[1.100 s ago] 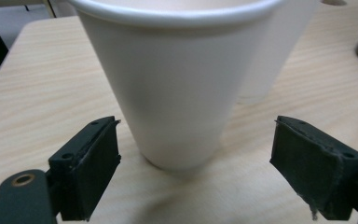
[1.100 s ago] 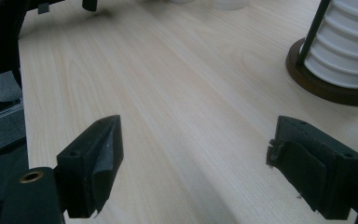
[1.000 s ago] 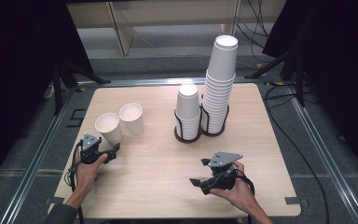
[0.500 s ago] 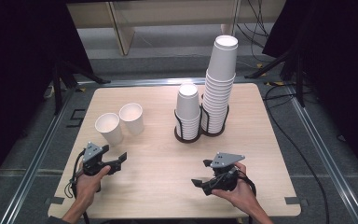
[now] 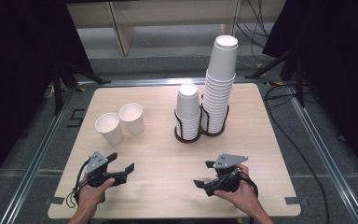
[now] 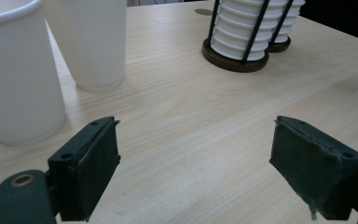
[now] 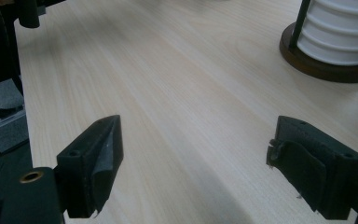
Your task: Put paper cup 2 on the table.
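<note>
Two loose white paper cups (image 5: 120, 122) stand side by side on the left half of the pale wooden table (image 5: 158, 154). Right of them, behind centre, two black wire racks (image 5: 200, 133) hold cup stacks, the short white stack (image 5: 188, 108) left of the tall white stack (image 5: 221, 81).

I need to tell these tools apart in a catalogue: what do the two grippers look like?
Both look alike. The left gripper and right gripper are black, each topped with a grey three-cornered plate and trailing a black cable. The fingers are blocky black pads with worn, frayed edges and small screw holes.
</note>
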`<state>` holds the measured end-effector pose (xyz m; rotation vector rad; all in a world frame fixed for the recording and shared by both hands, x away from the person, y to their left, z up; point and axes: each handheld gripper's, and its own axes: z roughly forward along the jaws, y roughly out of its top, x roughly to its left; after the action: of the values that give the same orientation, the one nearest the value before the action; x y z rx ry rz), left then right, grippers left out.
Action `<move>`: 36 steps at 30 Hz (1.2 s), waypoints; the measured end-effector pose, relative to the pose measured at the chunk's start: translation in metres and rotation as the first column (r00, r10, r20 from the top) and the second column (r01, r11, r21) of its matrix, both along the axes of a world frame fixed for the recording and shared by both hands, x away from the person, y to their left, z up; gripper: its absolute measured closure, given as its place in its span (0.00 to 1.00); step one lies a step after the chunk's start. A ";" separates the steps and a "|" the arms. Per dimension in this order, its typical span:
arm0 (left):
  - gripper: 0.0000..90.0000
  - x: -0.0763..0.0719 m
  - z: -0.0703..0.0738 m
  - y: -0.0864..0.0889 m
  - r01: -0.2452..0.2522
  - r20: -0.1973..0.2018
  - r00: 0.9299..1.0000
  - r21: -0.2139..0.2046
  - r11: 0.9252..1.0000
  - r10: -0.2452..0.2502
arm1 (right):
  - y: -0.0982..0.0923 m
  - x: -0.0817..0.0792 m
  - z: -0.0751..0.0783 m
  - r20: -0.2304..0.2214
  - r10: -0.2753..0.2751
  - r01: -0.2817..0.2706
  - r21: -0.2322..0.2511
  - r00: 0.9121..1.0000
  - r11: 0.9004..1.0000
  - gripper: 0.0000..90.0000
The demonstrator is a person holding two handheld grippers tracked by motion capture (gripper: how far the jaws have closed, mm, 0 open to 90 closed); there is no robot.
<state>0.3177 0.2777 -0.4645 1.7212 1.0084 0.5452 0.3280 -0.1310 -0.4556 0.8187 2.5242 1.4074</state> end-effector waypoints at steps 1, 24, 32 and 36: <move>0.16 -0.003 0.001 -0.001 -0.003 -0.011 1.000 0.009 1.000 0.003 | -0.001 0.000 0.000 -0.001 -0.001 0.001 0.001 1.000 1.000 0.19; 0.16 -0.032 -0.003 -0.028 0.144 -0.027 0.989 0.076 0.987 -0.143 | -0.009 -0.010 -0.007 -0.057 -0.004 0.003 -0.013 0.998 1.000 0.18; 0.16 -0.038 -0.005 -0.036 0.187 -0.025 0.982 0.144 0.972 -0.185 | -0.013 -0.017 -0.010 -0.052 0.011 -0.013 -0.032 0.999 0.999 0.18; 0.16 -0.040 -0.007 -0.041 0.203 -0.040 0.979 0.157 0.966 -0.200 | -0.014 -0.019 -0.012 -0.071 0.010 -0.013 -0.044 0.997 0.999 0.18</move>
<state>0.2777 0.2363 -0.4715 1.9517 0.8111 0.4854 0.3089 -0.1452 -0.4675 0.8619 2.6066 1.3440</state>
